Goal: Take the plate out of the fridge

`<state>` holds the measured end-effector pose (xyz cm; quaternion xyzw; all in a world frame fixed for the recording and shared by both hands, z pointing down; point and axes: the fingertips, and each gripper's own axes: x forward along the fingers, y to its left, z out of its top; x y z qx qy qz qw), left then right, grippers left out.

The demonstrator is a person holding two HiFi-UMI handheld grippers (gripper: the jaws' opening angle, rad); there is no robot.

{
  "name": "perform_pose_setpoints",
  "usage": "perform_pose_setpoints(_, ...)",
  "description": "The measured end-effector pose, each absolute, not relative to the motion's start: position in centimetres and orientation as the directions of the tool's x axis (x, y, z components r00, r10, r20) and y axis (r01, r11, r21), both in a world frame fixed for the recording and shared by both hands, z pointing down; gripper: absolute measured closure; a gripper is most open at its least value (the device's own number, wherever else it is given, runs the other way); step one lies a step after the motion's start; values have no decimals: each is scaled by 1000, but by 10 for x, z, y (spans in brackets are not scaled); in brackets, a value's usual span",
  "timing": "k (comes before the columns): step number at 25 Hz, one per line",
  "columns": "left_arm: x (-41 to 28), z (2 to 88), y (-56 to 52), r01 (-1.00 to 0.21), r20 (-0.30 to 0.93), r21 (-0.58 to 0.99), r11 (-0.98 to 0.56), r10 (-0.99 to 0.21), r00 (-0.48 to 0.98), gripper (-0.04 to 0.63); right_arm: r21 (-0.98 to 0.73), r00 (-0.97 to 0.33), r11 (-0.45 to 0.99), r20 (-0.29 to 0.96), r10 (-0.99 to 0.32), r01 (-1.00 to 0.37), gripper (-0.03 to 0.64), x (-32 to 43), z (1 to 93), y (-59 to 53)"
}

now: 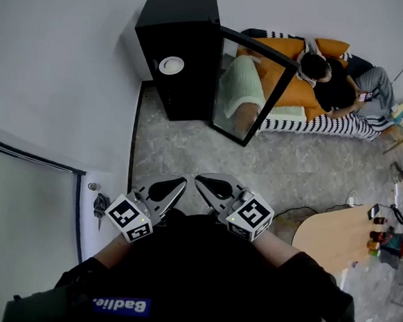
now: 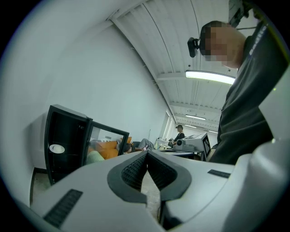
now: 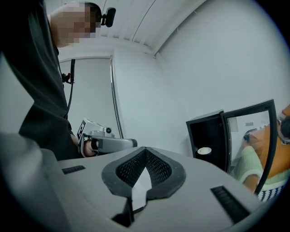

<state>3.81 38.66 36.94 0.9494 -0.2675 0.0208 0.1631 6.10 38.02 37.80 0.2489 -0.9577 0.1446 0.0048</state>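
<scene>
A small black fridge [image 1: 175, 50] stands against the far wall with its glass door [image 1: 252, 84] swung open to the right. A white plate [image 1: 171, 65] lies on a shelf inside it. The plate [image 2: 56, 148] also shows in the left gripper view, and the plate [image 3: 204, 150] shows in the right gripper view. My left gripper [image 1: 180, 182] and right gripper [image 1: 201, 180] are held close to my body, well short of the fridge. Both are shut and hold nothing, tips near each other. The left gripper's jaws [image 2: 147, 154] meet, as do the right gripper's [image 3: 146, 152].
A sofa [image 1: 309, 113] with orange cushions, with people on it, stands right of the fridge door. A round wooden table [image 1: 334, 237] with small items is at my right. A grey wall and a window panel [image 1: 24, 212] run along my left. Speckled floor [image 1: 188, 149] lies between me and the fridge.
</scene>
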Motion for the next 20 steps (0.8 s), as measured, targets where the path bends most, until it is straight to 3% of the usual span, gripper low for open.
perform_pose_setpoints(12, 32, 382, 334, -560, 113, 346, -753, -559, 821, 588, -315, -879, 821, 168, -446, -477, 607, 71, 404, 334)
perform_pose_setpoints(20, -1, 392, 236, -507, 89, 372, -778, -514, 853, 588, -316, -850, 789, 227, -476, -526, 607, 38, 415, 238)
